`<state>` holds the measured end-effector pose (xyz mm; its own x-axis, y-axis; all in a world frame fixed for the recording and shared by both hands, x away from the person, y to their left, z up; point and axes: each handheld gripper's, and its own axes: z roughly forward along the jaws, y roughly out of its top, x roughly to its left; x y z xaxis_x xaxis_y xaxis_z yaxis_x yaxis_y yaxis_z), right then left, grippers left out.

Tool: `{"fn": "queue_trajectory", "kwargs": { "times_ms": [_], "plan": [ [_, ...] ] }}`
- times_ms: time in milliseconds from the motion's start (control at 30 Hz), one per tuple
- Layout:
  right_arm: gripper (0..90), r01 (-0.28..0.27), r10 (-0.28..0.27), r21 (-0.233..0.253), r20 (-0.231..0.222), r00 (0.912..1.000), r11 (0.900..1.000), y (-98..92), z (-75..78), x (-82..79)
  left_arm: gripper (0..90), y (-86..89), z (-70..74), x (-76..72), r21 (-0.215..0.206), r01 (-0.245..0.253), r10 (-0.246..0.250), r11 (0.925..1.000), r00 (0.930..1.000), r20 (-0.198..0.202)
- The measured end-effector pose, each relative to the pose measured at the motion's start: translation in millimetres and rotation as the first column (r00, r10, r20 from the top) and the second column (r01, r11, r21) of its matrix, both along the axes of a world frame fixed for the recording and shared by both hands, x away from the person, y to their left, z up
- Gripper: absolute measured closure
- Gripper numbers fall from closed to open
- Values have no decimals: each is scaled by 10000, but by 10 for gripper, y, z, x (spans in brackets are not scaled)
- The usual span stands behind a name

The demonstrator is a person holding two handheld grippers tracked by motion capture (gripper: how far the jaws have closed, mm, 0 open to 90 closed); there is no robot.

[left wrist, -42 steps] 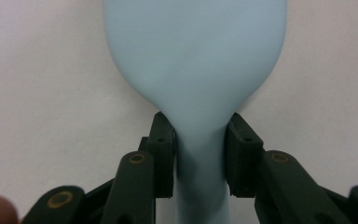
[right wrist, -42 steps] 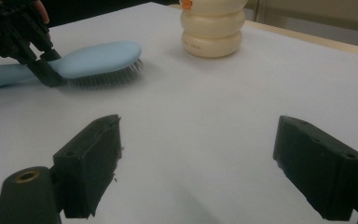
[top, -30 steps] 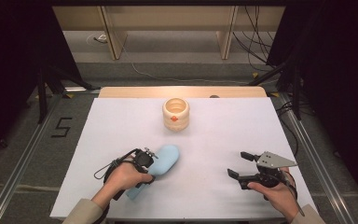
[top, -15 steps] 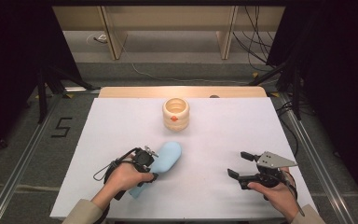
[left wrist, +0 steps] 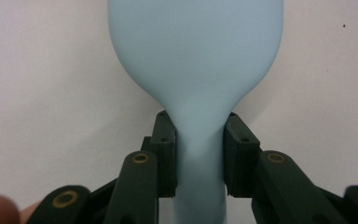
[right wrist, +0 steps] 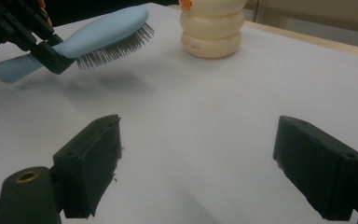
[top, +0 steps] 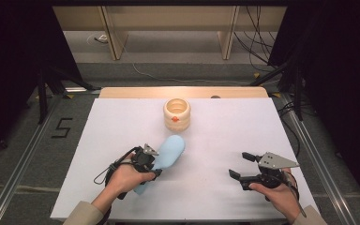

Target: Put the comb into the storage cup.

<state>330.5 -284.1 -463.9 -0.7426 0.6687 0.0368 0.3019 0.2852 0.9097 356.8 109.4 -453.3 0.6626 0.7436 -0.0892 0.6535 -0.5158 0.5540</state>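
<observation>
White foam board (top: 215, 140) covers the table, and above its near left part a light blue hairbrush (top: 168, 152) is held clear of the surface, bristles facing down. The left gripper (top: 149, 165) is clamped on the narrow neck of the brush where handle meets head. Well apart at the right, the right gripper (top: 243, 165) has its jaws spread wide with nothing between them, and a cream ringed jar (top: 176, 114) stands farther back near the middle.
</observation>
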Motion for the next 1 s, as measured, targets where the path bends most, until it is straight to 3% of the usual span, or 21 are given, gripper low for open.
{"fn": "queue_trajectory", "kwargs": {
  "times_ms": [233,400,600,800,867,933,1000],
  "plan": [
    [160,19,-19,34,2,10000,10000,1,1,0,693,-23,20,-13,-390,-125,145,9992,9985,529],
    [160,23,-23,37,-2,10000,10000,1,1,-1,693,-25,44,-6,-973,-523,640,9939,9906,1208],
    [160,16,-15,27,-17,10000,10000,1,-1,1,694,-25,51,-6,-1331,-729,930,9884,9840,1518],
    [160,24,-24,16,-27,10000,10000,2,0,0,694,-23,74,-9,-1925,-962,1344,9766,9712,1969],
    [160,45,-45,35,-31,10000,10000,3,1,0,693,-25,83,-13,-2150,-1013,1475,9713,9663,2108],
    [160,60,-60,49,-36,10000,10000,5,1,0,693,-29,87,-16,-2505,-1132,1713,9615,9595,2238],
    [161,52,-51,137,-40,10000,9999,9,1,-1,693,-29,87,-17,-2610,-1190,1830,9580,9541,2369]
  ]
}}
